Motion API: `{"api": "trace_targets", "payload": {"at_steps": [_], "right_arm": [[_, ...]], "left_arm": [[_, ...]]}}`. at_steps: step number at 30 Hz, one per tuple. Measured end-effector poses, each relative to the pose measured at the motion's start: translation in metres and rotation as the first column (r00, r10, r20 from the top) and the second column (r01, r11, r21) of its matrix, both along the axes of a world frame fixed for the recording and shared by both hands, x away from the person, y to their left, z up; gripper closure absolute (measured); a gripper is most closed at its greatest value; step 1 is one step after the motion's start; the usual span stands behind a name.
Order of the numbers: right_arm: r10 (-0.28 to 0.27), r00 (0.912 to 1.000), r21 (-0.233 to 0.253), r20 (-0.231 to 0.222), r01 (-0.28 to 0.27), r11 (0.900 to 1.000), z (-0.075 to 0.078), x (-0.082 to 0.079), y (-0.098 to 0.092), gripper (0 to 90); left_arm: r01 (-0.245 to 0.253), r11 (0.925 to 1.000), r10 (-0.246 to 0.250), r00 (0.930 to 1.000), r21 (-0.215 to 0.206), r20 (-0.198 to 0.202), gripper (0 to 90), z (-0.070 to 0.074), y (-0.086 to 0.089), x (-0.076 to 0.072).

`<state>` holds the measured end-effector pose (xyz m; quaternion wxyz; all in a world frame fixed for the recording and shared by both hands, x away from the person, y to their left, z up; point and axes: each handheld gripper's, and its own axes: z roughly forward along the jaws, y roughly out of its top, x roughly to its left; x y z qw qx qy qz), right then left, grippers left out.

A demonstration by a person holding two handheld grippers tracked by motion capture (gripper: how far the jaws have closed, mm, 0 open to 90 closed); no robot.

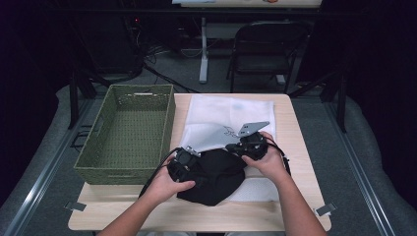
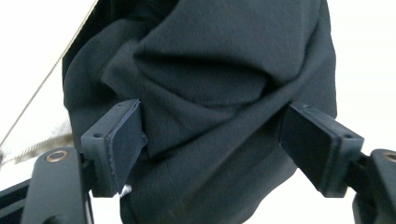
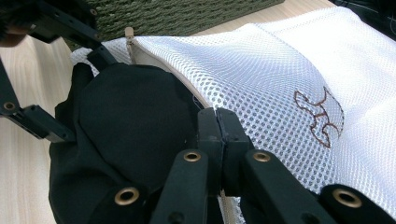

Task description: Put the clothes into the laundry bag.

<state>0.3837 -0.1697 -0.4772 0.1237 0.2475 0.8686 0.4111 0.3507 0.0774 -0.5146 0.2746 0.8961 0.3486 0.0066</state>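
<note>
Right gripper view: black cloth point(image 3: 126, 126) entering mesh bag point(image 3: 280, 79).

- L gripper point(image 1: 183, 164): jaws spread wide, L hand point(image 1: 164, 184) gripping it from behind.
- R gripper point(image 3: 218, 125): jaws pressed together, R hand point(image 1: 268, 160) wrapped round it.

The high view looked forward and down from above the person's side of the table point(image 1: 290, 147), taking in its whole top from some distance. The left gripper view sat very close behind its own jaws and faced the black cloth point(image 2: 210, 93). The right gripper view looked low along its jaws across the white mesh bag point(image 3: 280, 79) toward the green basket point(image 3: 177, 14). All three views shared the black cloth; the high and right gripper views also shared bag and basket.
</note>
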Motion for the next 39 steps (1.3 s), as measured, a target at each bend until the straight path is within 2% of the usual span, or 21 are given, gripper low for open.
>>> {"api": "trace_targets", "payload": {"at_steps": [5, 10, 20, 24, 29, 34, 39], "right_arm": [[0.000, 1.0000, 0.003, -0.003, 0.000, 1.000, 0.000, -0.001, 0.000, 89.7], [0.000, 1.0000, 0.004, -0.004, 0.000, 1.000, -0.001, -0.001, 0.001, 89.7], [0.001, 1.0000, 0.007, -0.007, -0.001, 1.000, -0.001, -0.001, 0.001, 89.6], [0.000, 1.0000, 0.007, -0.007, 0.000, 1.000, -0.001, -0.001, 0.001, 89.6], [0.002, 1.0000, 0.005, -0.007, -0.002, 1.000, -0.001, -0.001, 0.001, 89.7], [0.001, 1.0000, 0.003, -0.007, -0.001, 1.000, -0.002, -0.001, 0.001, 89.6], [0.003, 1.0000, 0.002, -0.008, -0.003, 1.000, -0.002, -0.002, 0.002, 89.6]], "left_arm": [[0.016, 0.9998, -0.016, 0.9996, -0.008, -0.022, 18.9, -0.007, -0.008, 0.004], [0.028, 0.9996, -0.027, 0.9991, 0.010, -0.031, 16.9, -0.015, -0.017, 0.006], [0.006, 1.0000, -0.006, 0.9993, -0.001, -0.036, 17.0, -0.027, -0.024, 0.012], [0.005, 0.9999, -0.004, 0.9997, 0.015, -0.025, 22.6, -0.032, -0.025, 0.013], [0.004, 1.0000, -0.004, 0.9993, 0.007, -0.037, 31.3, -0.034, -0.023, 0.014], [0.028, 0.9994, -0.028, 0.9996, 0.019, 0.007, 36.5, -0.035, -0.025, 0.011], [0.018, 0.9997, -0.018, 0.9997, 0.018, 0.013, 37.4, -0.036, -0.025, 0.010]]}}
